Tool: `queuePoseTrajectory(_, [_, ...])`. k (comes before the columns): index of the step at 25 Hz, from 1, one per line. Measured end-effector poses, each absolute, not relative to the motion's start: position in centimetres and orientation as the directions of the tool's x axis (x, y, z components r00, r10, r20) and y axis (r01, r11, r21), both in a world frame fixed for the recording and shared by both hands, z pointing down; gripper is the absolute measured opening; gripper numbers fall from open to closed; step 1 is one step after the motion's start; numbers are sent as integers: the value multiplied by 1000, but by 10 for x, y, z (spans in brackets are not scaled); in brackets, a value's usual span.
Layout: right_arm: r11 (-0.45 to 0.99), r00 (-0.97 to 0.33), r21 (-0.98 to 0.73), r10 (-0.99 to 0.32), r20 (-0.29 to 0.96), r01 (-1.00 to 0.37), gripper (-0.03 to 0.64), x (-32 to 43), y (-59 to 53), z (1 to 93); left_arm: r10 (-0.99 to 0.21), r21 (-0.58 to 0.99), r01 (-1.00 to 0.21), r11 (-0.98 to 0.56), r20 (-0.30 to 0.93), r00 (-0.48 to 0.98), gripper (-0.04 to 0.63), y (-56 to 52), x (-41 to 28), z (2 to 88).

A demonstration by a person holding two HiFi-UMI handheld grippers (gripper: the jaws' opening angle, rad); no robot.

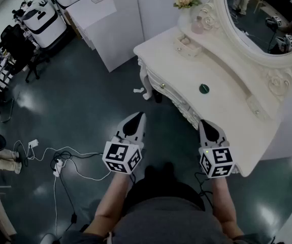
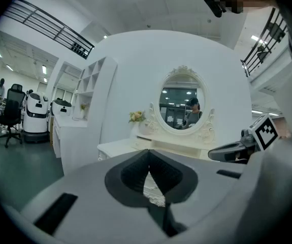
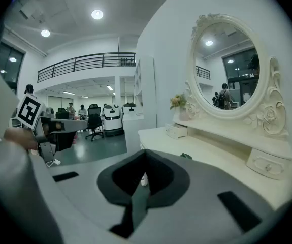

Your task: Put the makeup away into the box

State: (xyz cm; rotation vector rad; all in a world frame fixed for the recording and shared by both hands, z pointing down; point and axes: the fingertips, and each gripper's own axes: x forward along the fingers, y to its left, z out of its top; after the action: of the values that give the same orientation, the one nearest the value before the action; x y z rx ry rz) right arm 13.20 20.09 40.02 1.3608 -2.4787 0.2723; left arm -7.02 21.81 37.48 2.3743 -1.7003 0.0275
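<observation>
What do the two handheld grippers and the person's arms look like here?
Both the left gripper and right gripper have white tapered shells with dark grey inner pads. Each carries a cube of black-and-white square markers. The forearms are unsleeved; the top is dark grey.

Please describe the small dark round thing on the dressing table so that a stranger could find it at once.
Start at the white dressing table with the oval mirror. Near the middle of its top lies a small flat disc. It is dark green, the only dark thing on that pale top.
</observation>
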Motion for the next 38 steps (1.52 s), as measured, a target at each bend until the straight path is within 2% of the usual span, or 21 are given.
queuePoseTrajectory(9, [548,-533,-52,-782,324,-835,3,136,197,397,-933,166,-933,-318,120,339,5,219,-57,370])
queuePoseTrajectory(20, [507,-479,22,-826,298,-861,6,152,172,386,-948,145,-950,-277,120,294,5,214,-55,366])
queuePoseTrajectory(32, [508,-472,11,-808,352,-861,101,147,132,398,-946,140,-954,-266,154,287,5,181,-72,379])
queuePoseTrajectory(38, [473,-426,26,-815,393,-881,121,143,93,410,-933,143,-945,-295,168,317,6,133,-89,388])
